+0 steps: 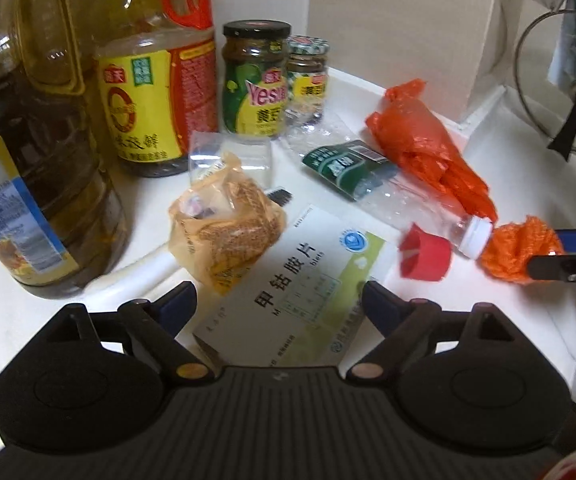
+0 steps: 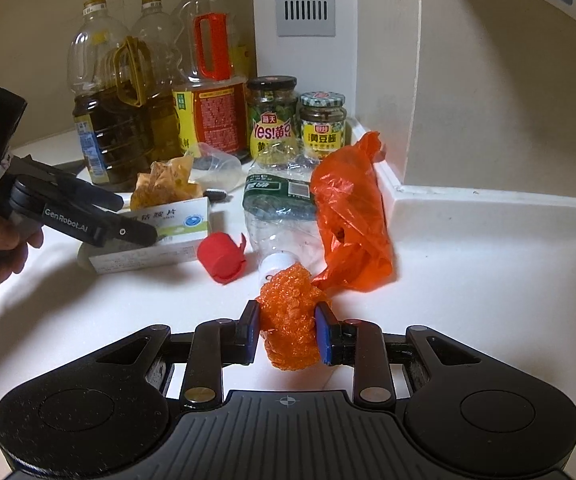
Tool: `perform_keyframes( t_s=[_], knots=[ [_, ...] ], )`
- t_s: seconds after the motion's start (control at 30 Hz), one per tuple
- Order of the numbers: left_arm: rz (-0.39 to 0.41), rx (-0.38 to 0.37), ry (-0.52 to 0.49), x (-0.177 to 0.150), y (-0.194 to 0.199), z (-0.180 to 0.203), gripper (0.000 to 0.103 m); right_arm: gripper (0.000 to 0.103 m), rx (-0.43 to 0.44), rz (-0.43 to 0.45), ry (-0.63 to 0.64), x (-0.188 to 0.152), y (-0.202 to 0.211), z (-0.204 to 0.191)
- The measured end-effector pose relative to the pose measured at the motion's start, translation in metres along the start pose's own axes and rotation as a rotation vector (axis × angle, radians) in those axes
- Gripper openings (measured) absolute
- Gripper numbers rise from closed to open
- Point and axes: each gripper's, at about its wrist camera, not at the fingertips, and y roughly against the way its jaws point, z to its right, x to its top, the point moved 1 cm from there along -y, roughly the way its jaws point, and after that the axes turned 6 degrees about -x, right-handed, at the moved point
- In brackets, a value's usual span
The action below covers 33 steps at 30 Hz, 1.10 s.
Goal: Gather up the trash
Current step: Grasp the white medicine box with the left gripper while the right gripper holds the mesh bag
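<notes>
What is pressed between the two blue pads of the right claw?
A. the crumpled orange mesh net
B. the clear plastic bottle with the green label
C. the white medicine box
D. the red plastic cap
A: in the right wrist view the right claw has both pads pressed against the crumpled orange mesh net, while the cap, box and bottle lie apart on the white counter.

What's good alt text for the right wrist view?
The right gripper is shut on a wad of orange mesh above a white counter. Beyond it lie a crushed clear bottle, an orange plastic bag and a red cap. At left, the open left gripper straddles a medicine box.
</notes>
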Motion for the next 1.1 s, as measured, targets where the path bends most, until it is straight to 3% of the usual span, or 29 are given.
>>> perform_keyframes(
  t_s=[0.33, 0.63, 0.77, 0.93, 1.1],
  knots=[
    [-0.106, -0.057, -0.040, -0.026, 0.026, 0.046, 0.083, 0.030, 0.013, 0.009, 0.000, -0.002, 0.003, -0.003],
    [-0.056, 0.042, 0.057, -0.009, -0.001, 0.046, 0.083, 0.029, -0.014, 0.014, -0.023, -0.001, 0.009, -0.003],
    [-0.085, 0.086, 0.028, -0.006, -0.018, 0.049, 0.070, 0.029, -0.018, 0.002, -0.034, -0.001, 0.009, -0.003],
    [-0.078, 0.114, 0.054, -0.016, -0.004, 0.055, 0.069, 0.029, -0.015, -0.020, -0.035, -0.002, 0.009, -0.002],
    [-0.050, 0.151, 0.148, -0.036, 0.028, 0.062, 0.069, 0.029, -0.013, -0.054, -0.054, -0.007, 0.010, -0.001]
  ],
)
